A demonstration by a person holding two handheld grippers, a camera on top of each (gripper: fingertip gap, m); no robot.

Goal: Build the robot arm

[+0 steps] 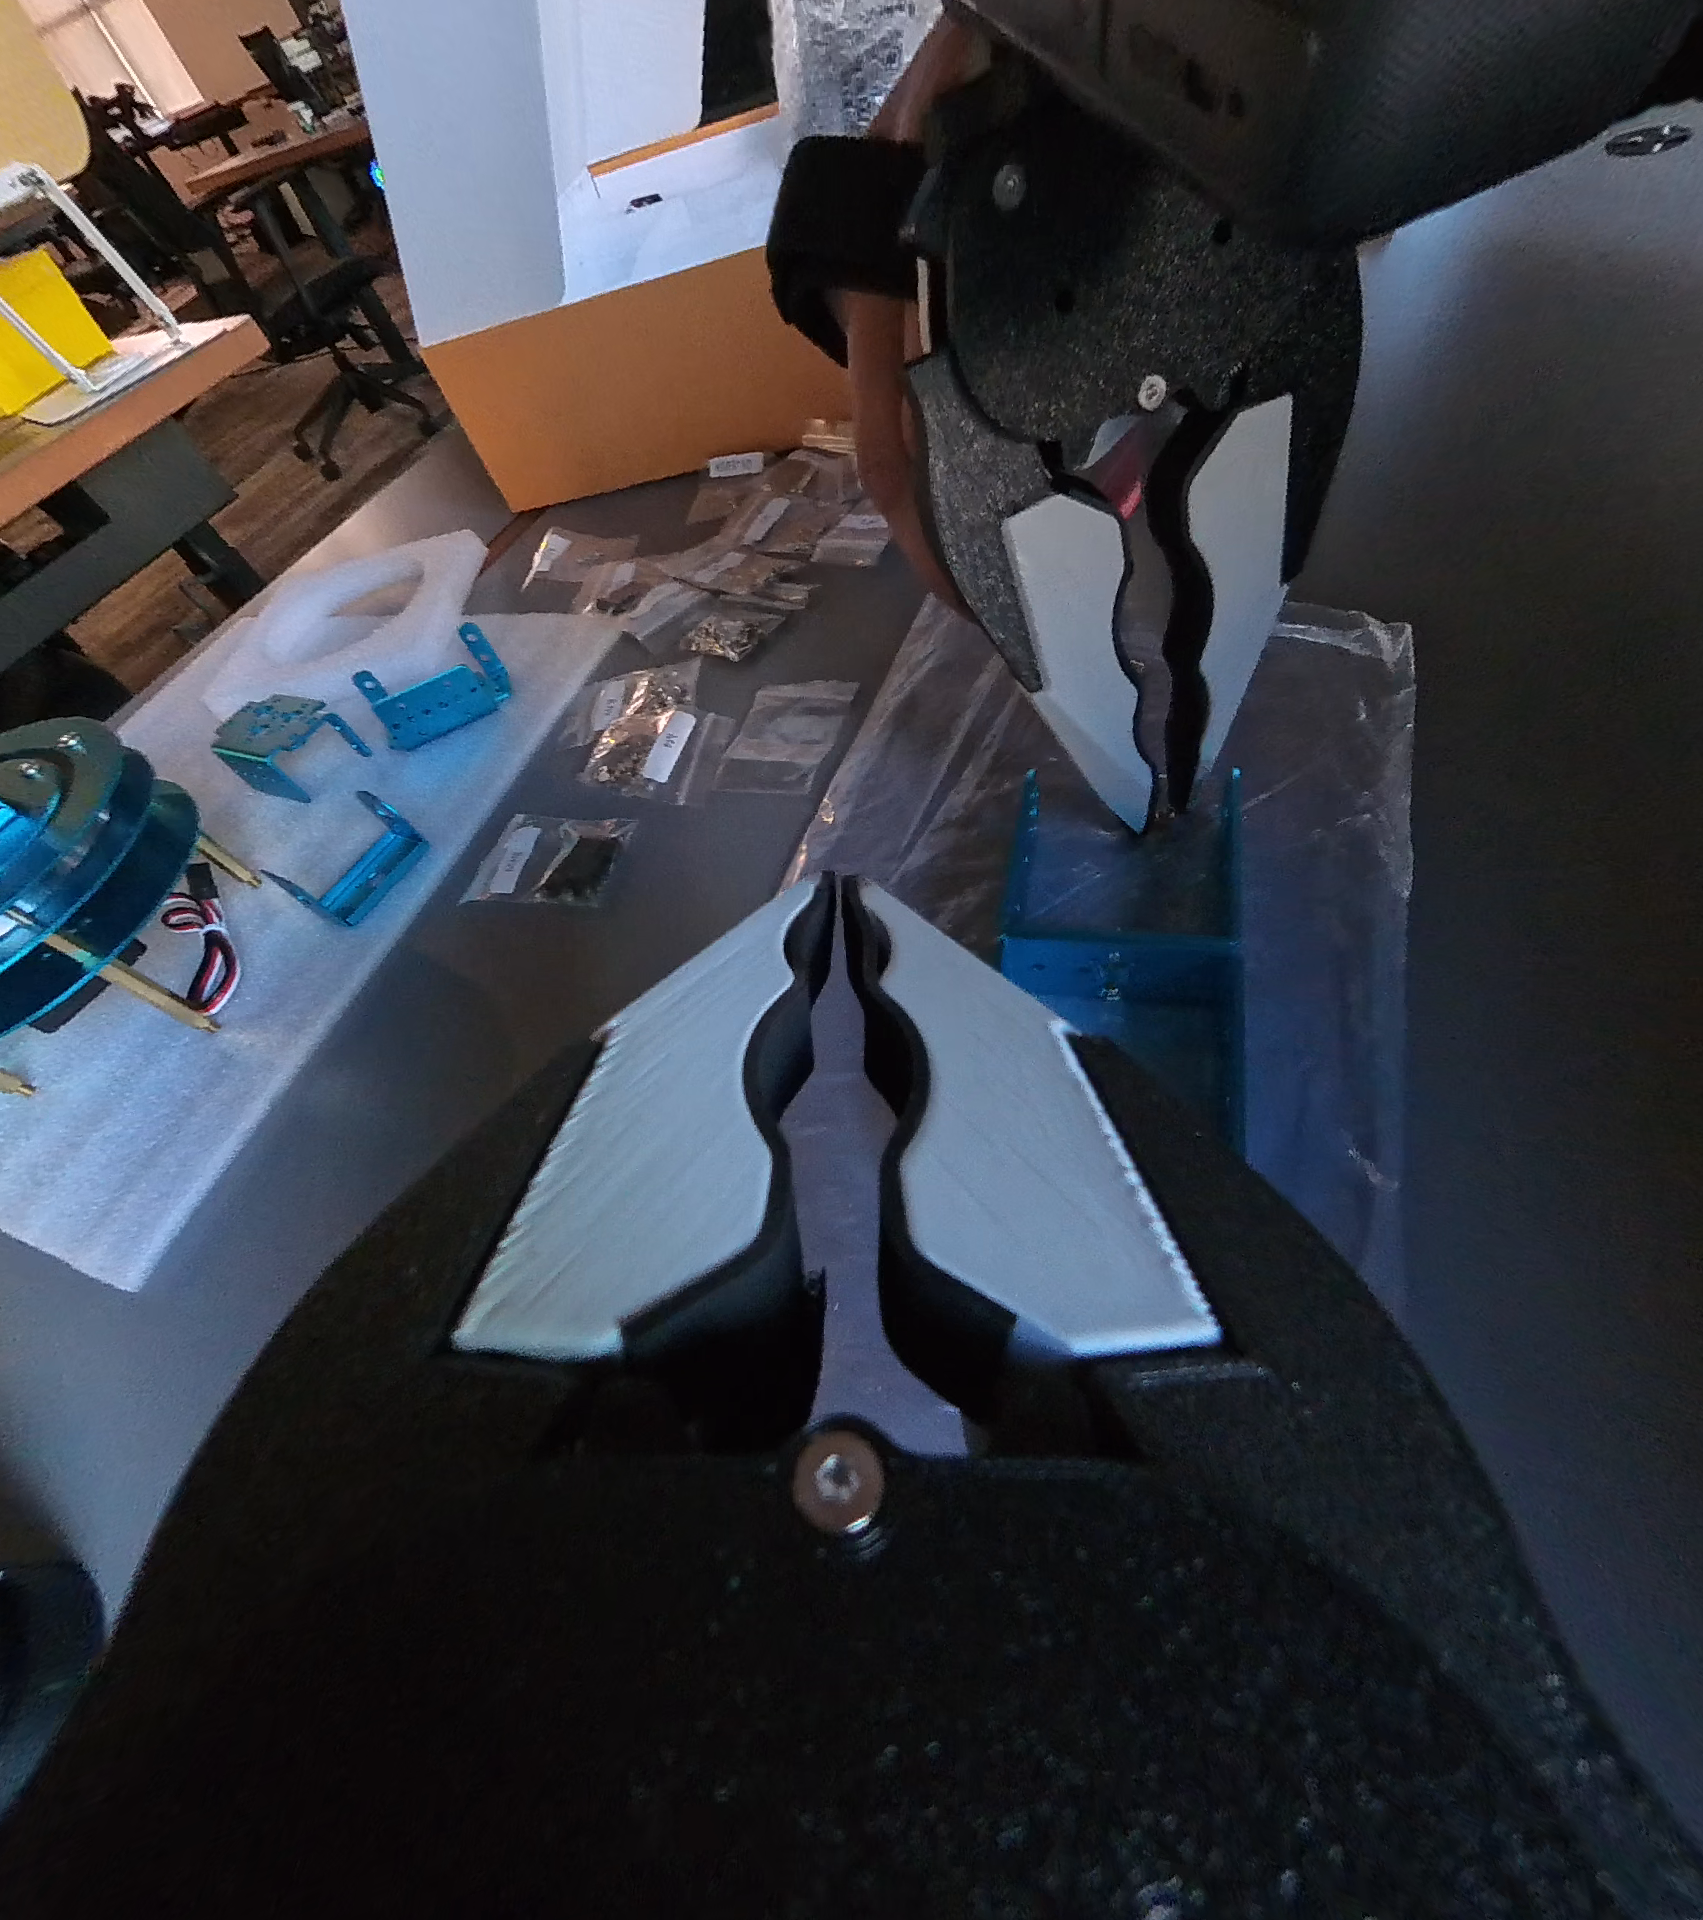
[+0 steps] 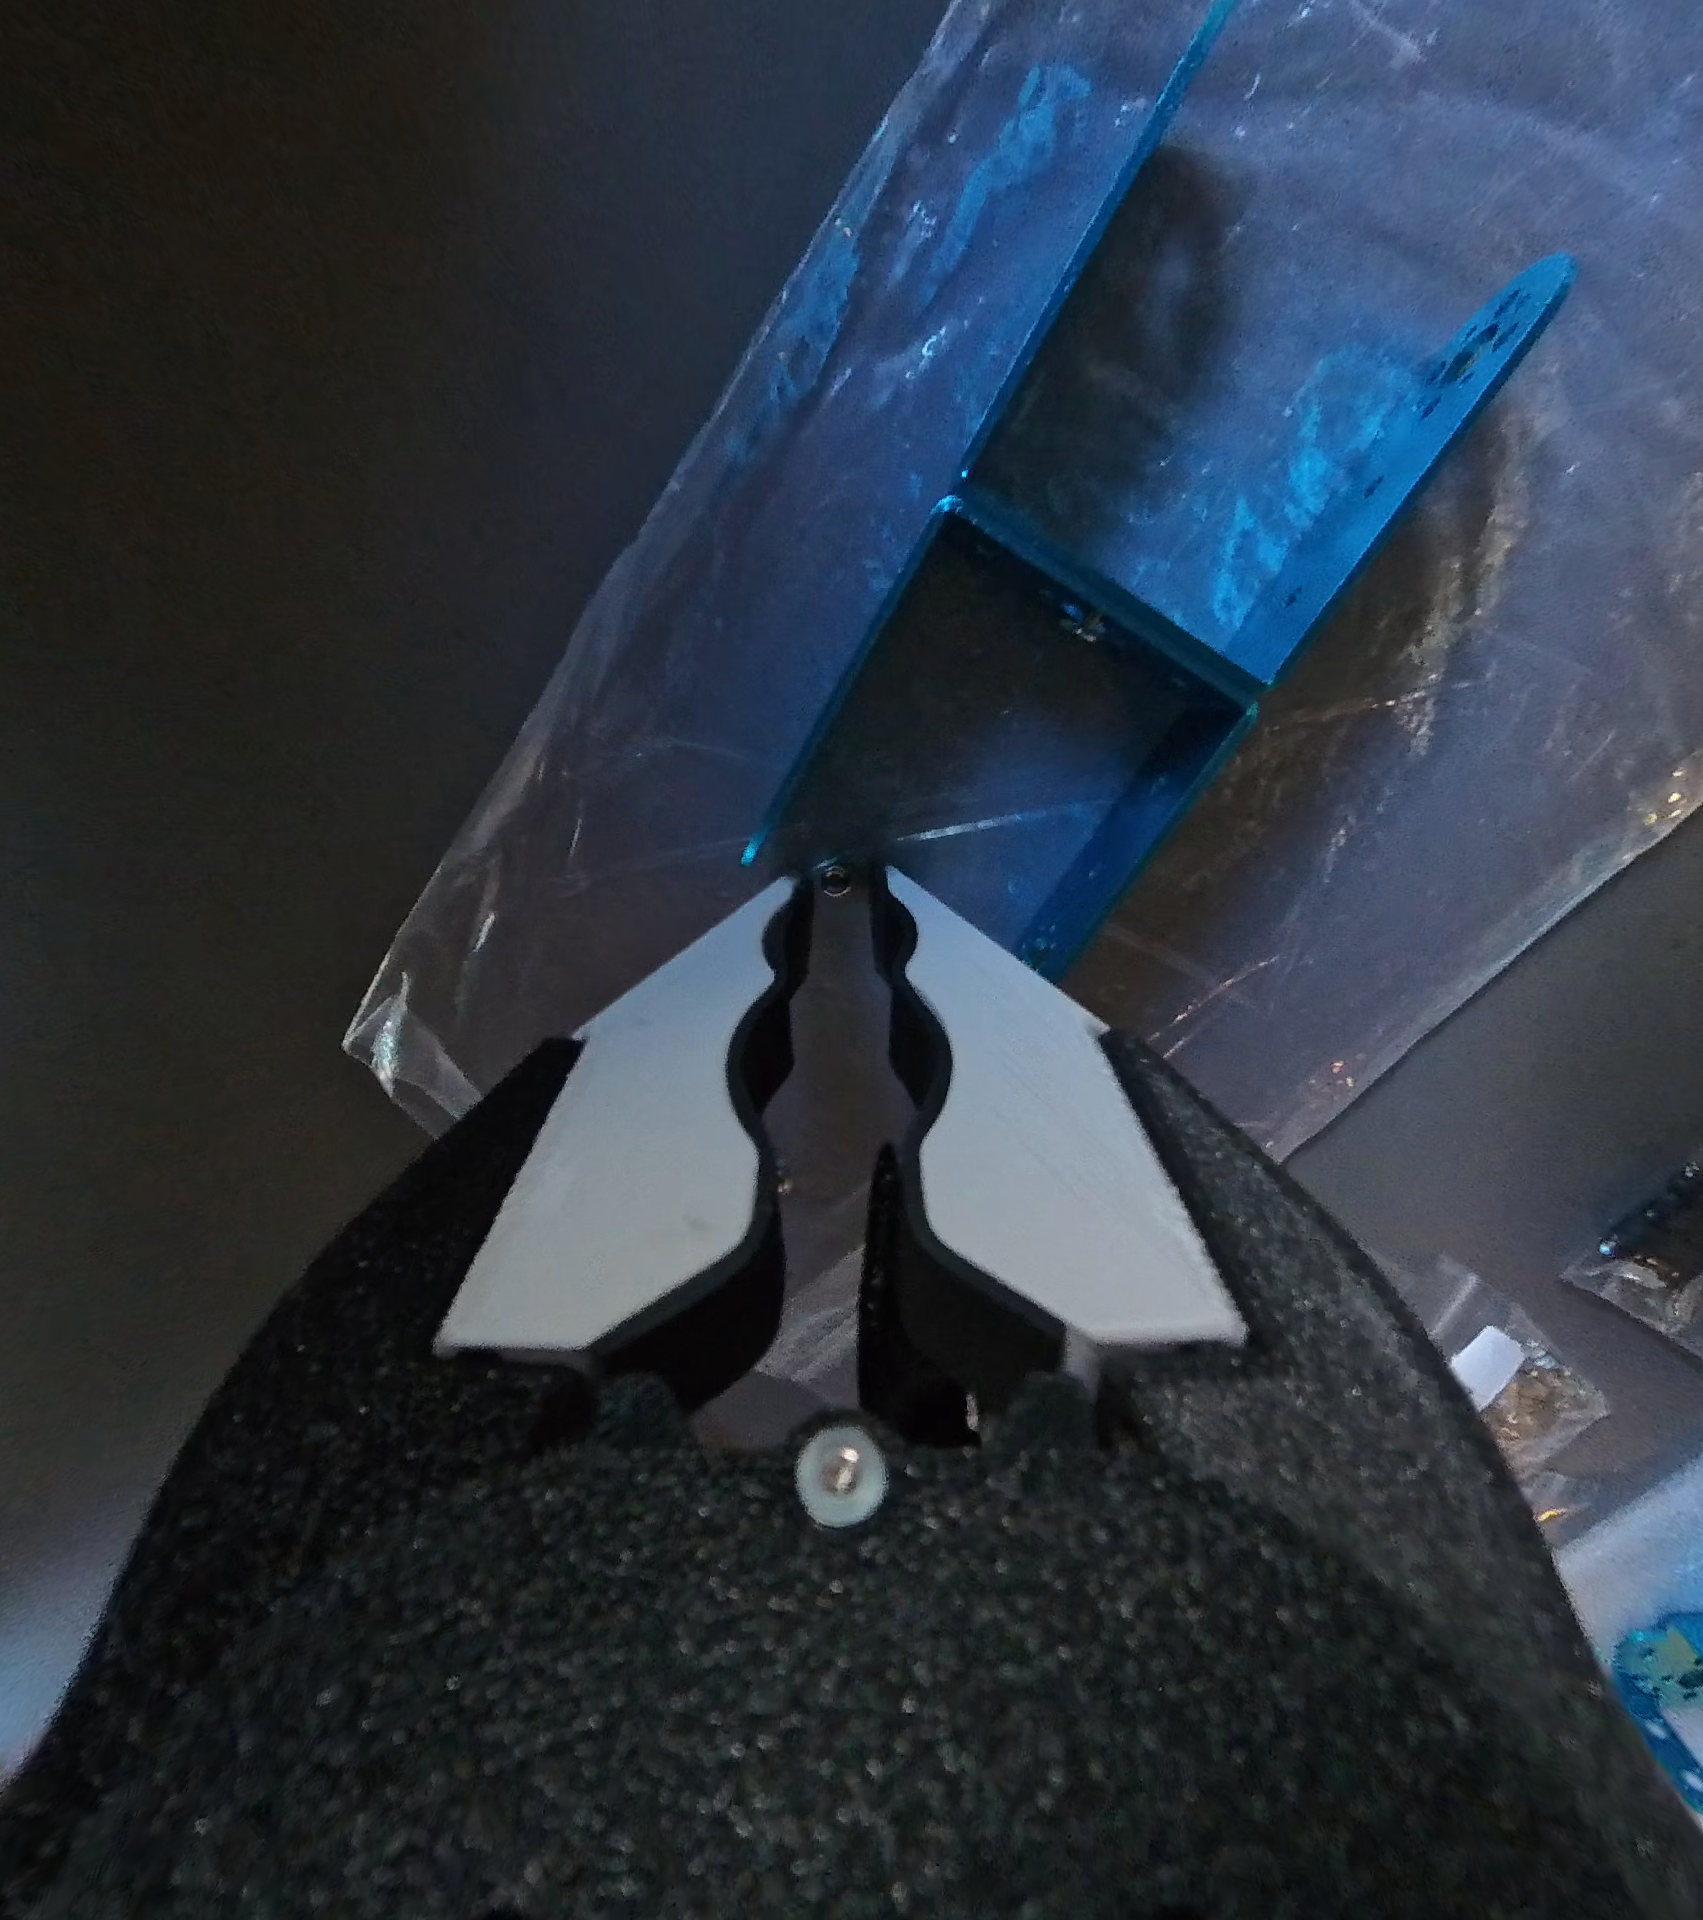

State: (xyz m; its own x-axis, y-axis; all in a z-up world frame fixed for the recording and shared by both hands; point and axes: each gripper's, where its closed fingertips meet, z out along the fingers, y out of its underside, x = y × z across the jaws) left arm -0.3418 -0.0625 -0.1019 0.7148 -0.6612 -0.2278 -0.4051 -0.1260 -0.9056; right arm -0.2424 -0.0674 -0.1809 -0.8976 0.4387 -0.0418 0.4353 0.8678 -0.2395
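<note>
Though unreadable, white-labelled packets alongside.

We record the left gripper as speckled black with pale silver-grey finger plates and wavy black inner pads; the right gripper shows the same scheme. The H-shaped bracket is anodised blue, seen through a clear plastic bag with whitish creases. The table reads dark grey. The foam sheet is white; the smaller brackets on it are blue. The round layered plates are translucent cyan, with brass-coloured standoffs and red, white and black wires. The box is tan and white. The bin is yellow.
</note>
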